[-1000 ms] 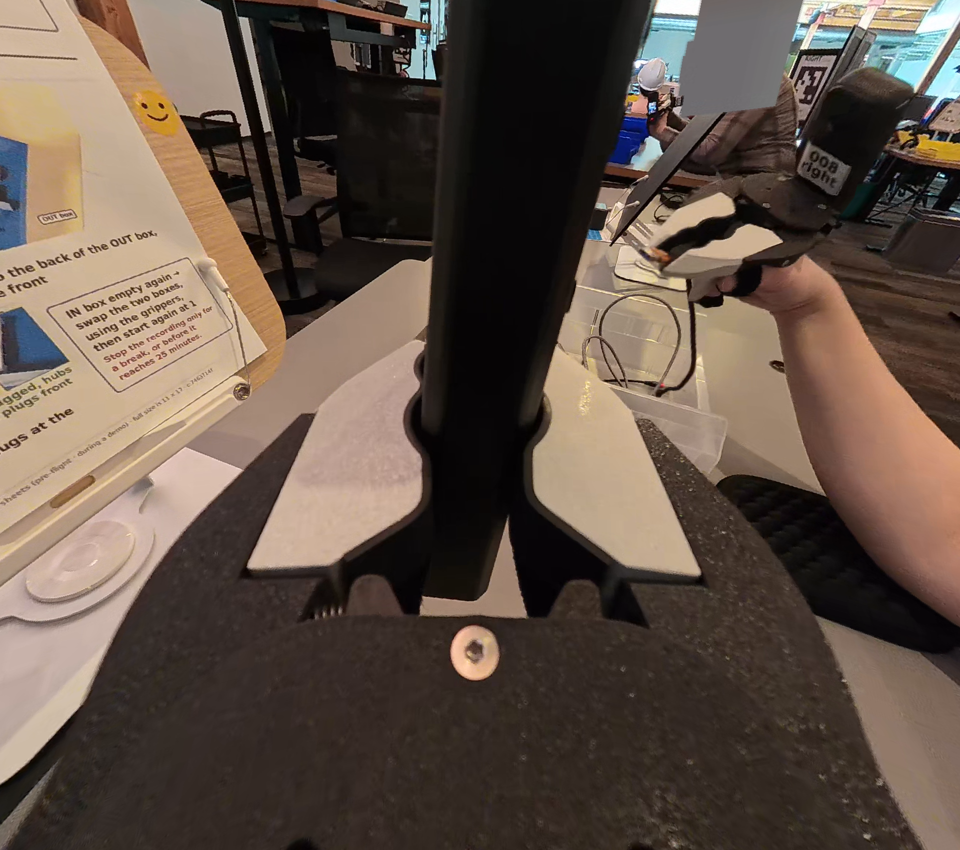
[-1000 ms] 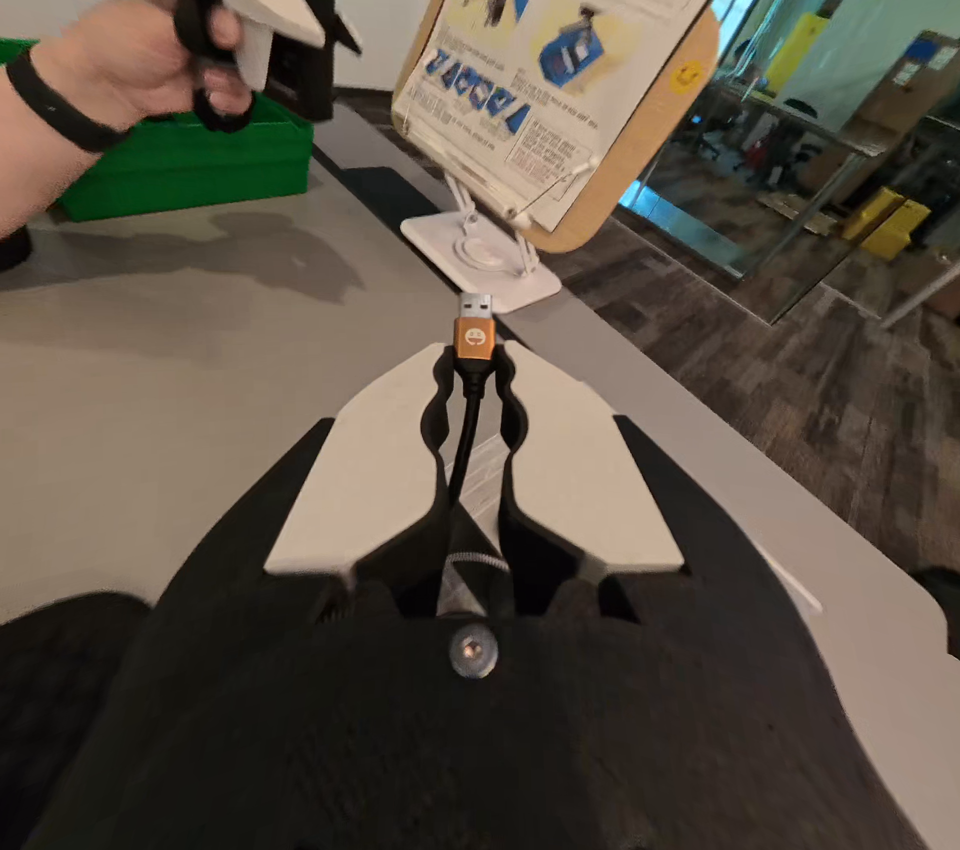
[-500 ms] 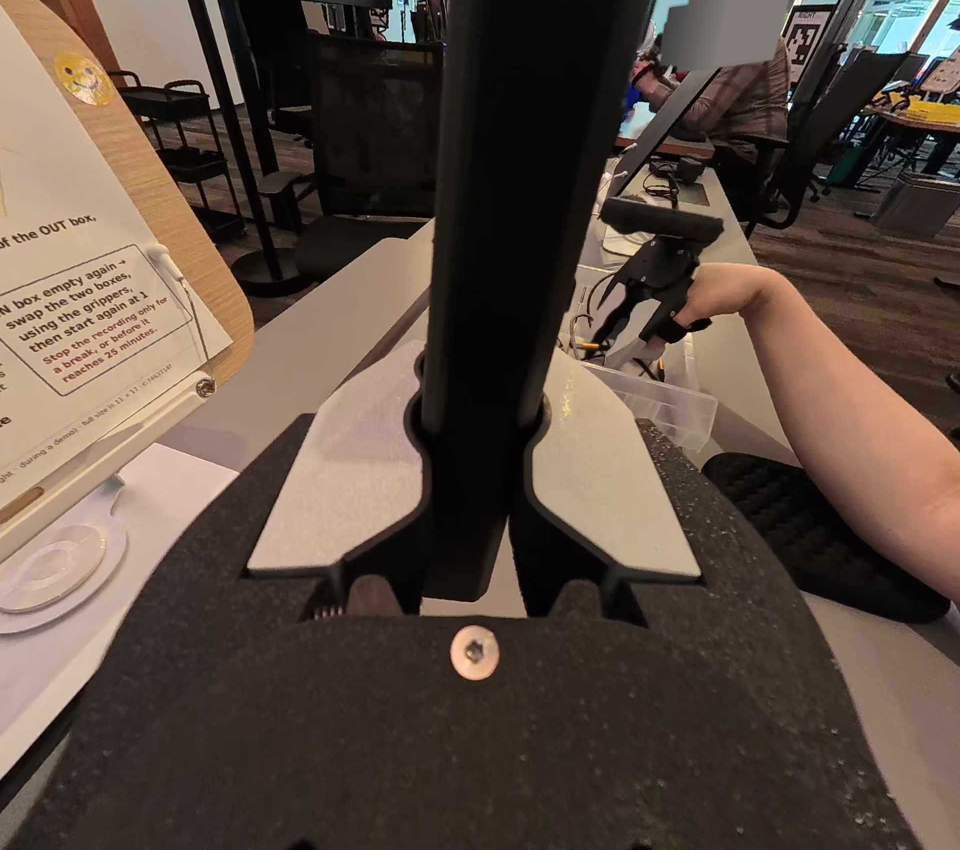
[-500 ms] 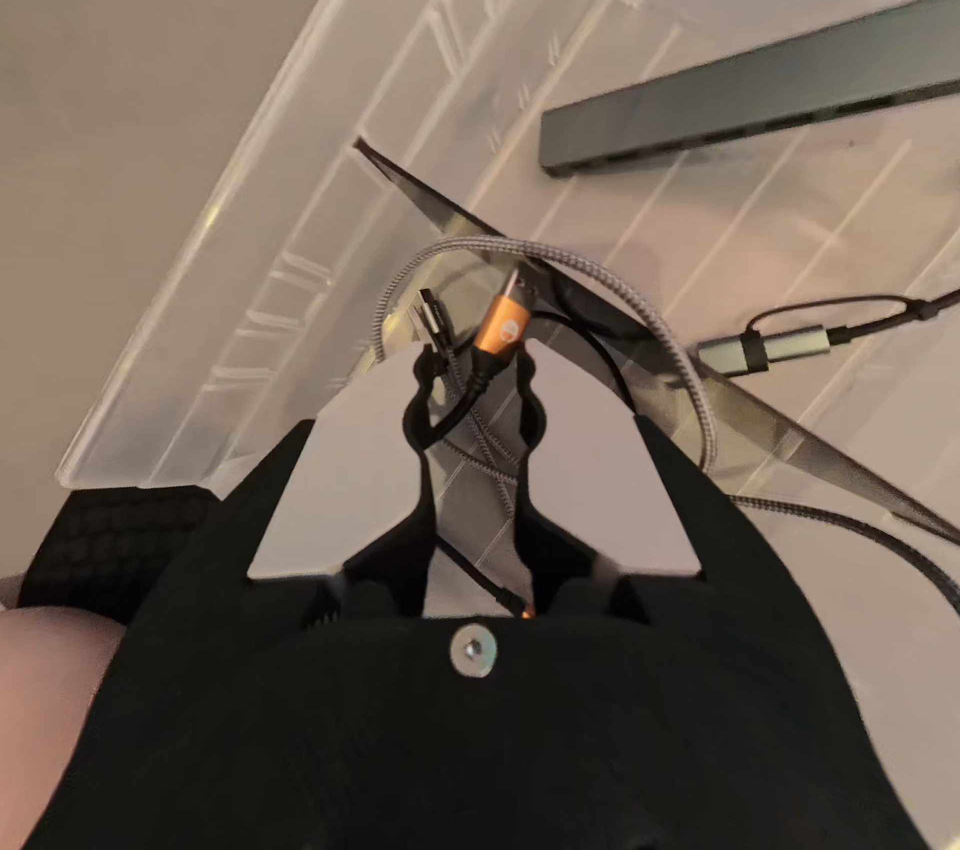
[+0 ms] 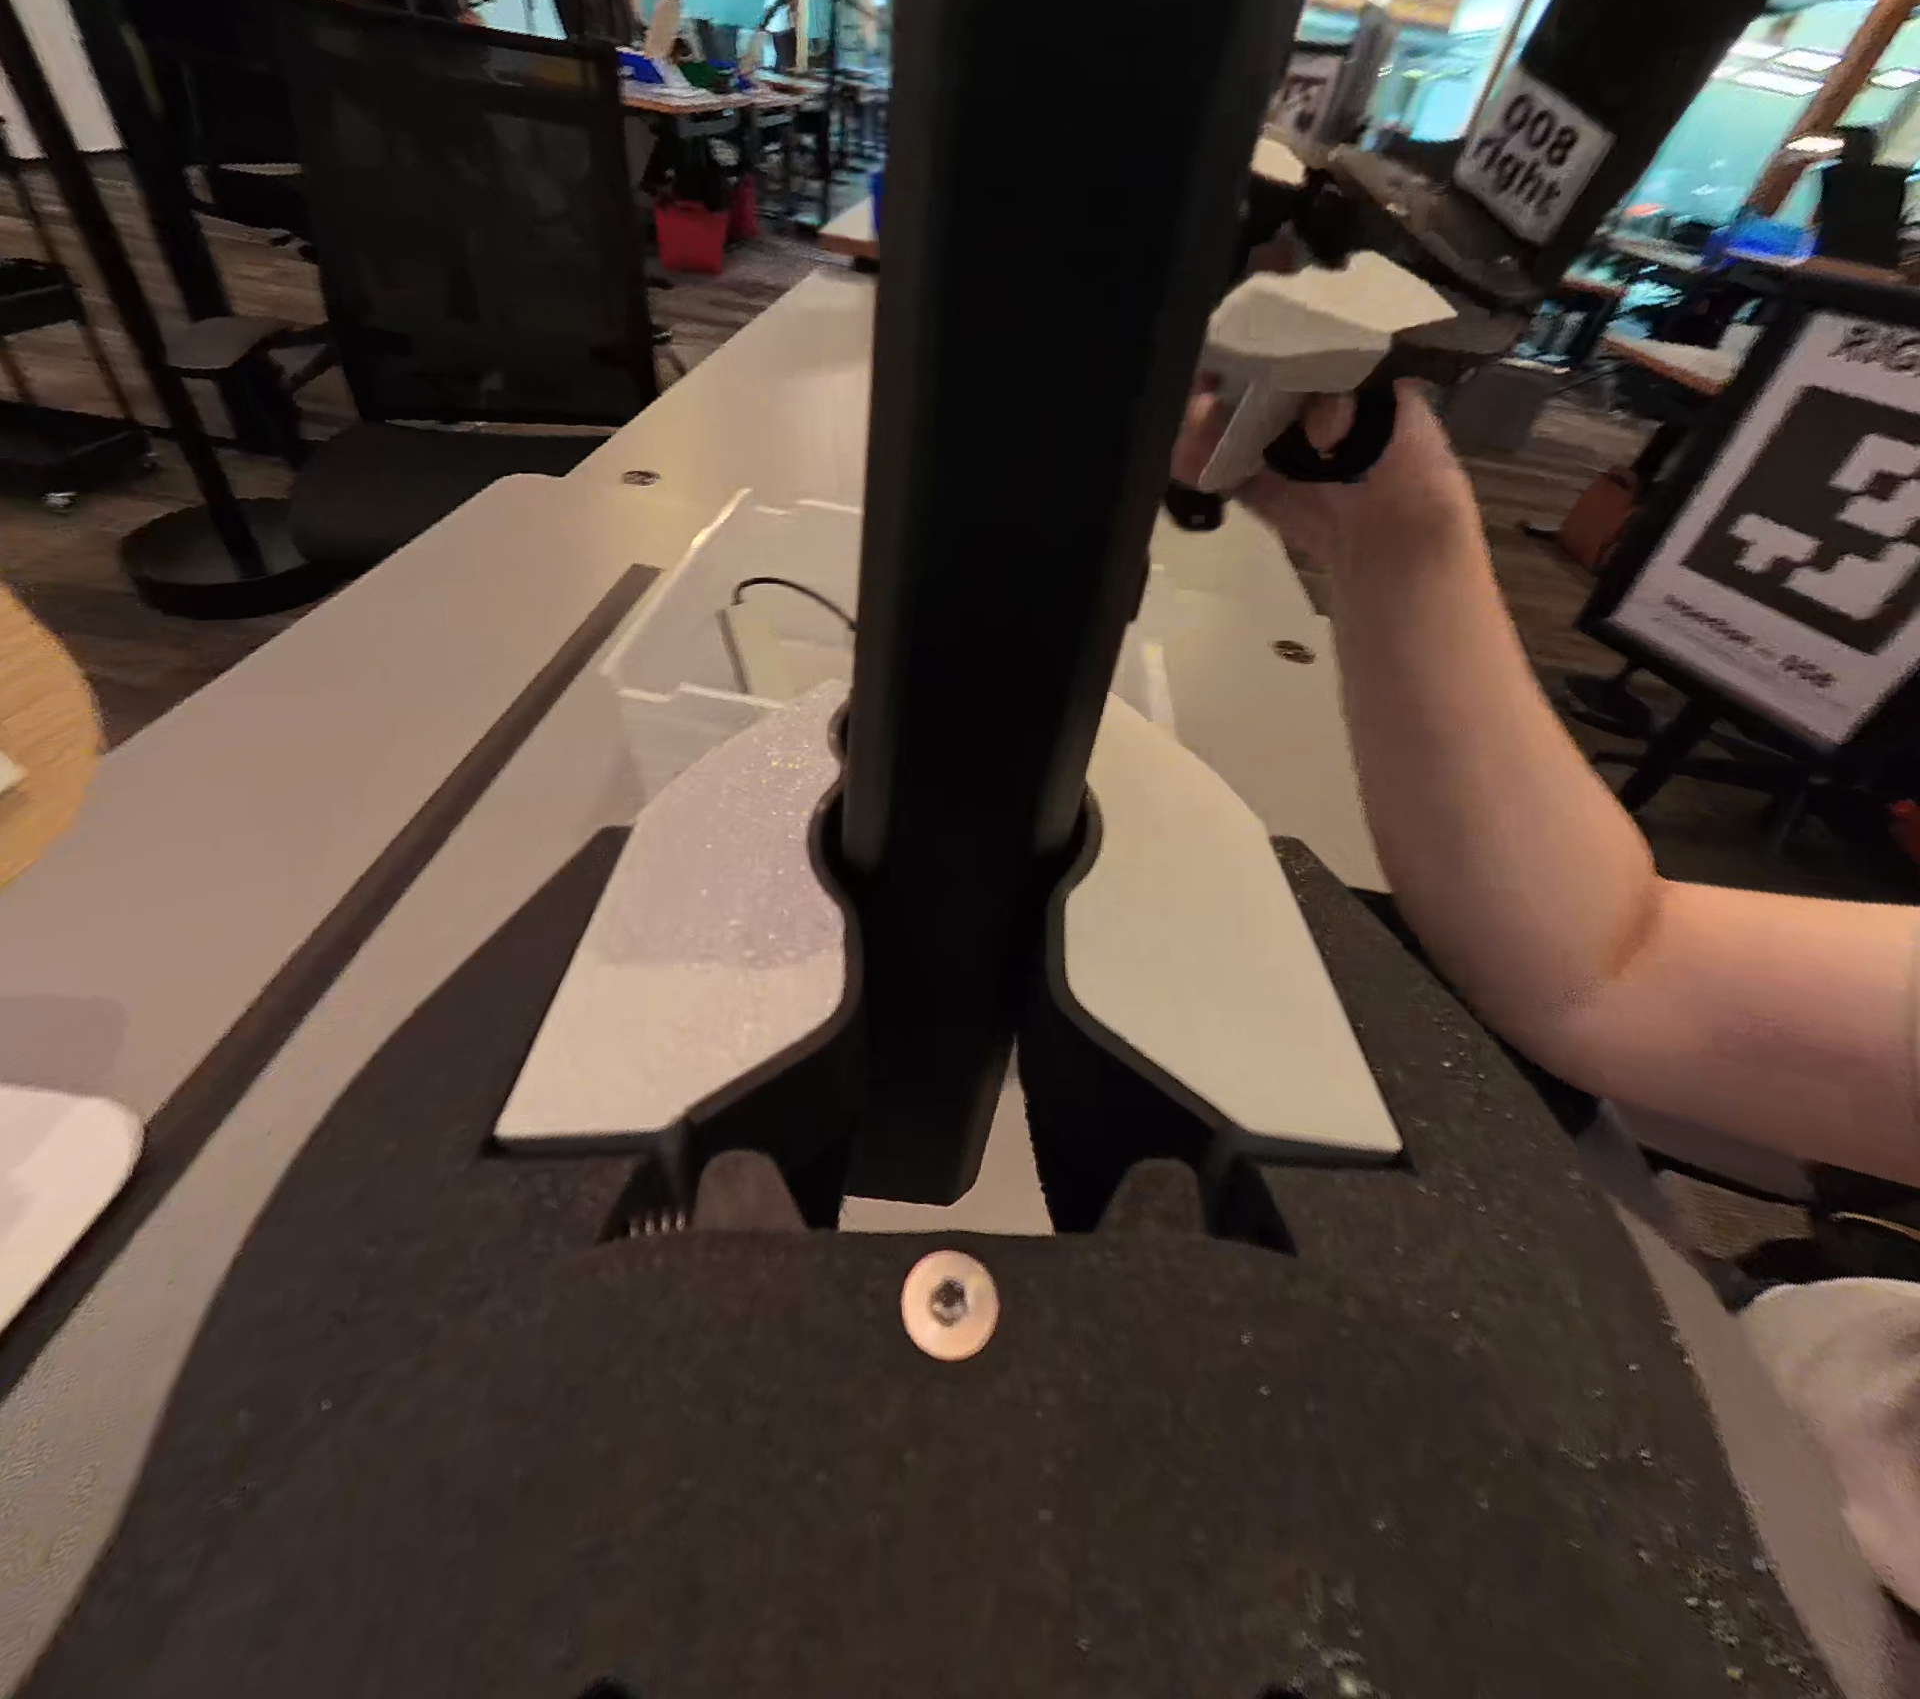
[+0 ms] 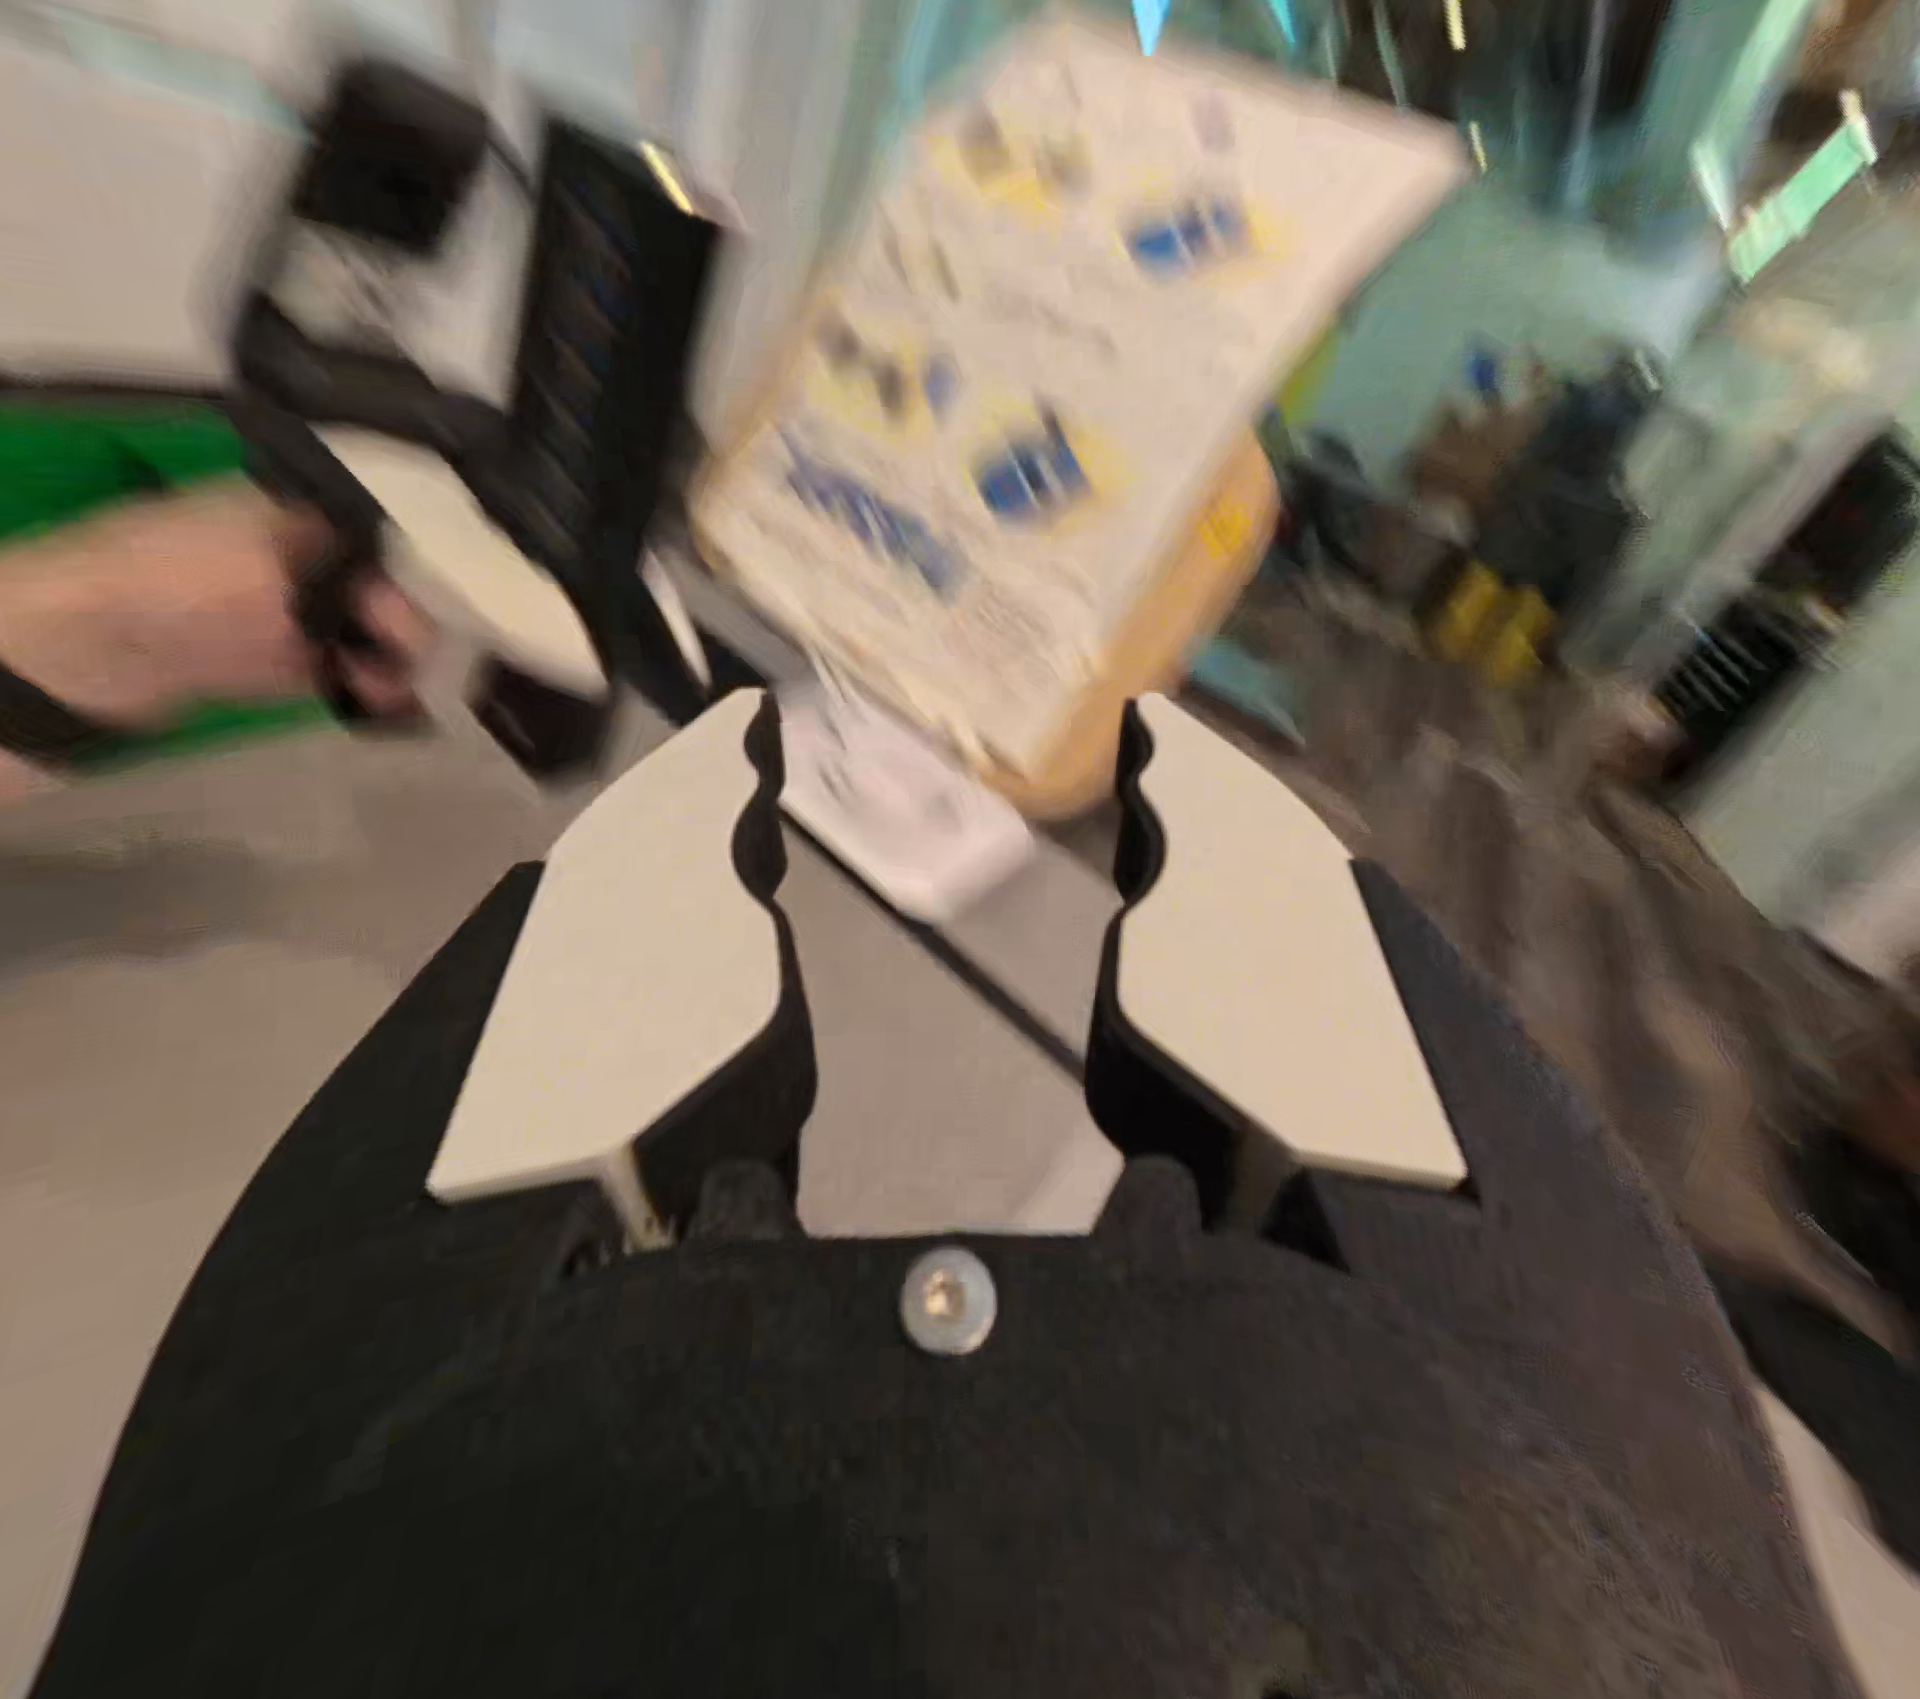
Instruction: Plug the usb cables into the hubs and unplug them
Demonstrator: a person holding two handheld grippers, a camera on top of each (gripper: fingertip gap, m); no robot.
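Note:
My left gripper (image 5: 961, 714) is shut on a long black USB hub (image 5: 1039, 299), held upright with its length rising out of the top of the left wrist view. My right gripper (image 6: 945, 714) is open and empty, its jaws wide apart; its view is motion-blurred. In the left wrist view the right gripper (image 5: 1320, 340) is held in a hand, up to the right of the hub. In the right wrist view the left gripper (image 6: 447, 506) with the hub (image 6: 613, 361) is at the upper left. A black cable (image 5: 779, 589) lies in a clear bin (image 5: 675, 673).
The grey table (image 5: 364, 766) runs ahead. An instruction sheet on a wooden stand (image 6: 1039, 423) is at the table's edge. A green bin (image 6: 94, 454) is behind the left hand. A black-and-white marker sign (image 5: 1787, 527) and a black chair (image 5: 457, 215) stand off the table.
My right gripper went down into the clear bin with the orange USB plug, let it go, opened and swung back up toward the hub. My left gripper turned right, still holding the hub.

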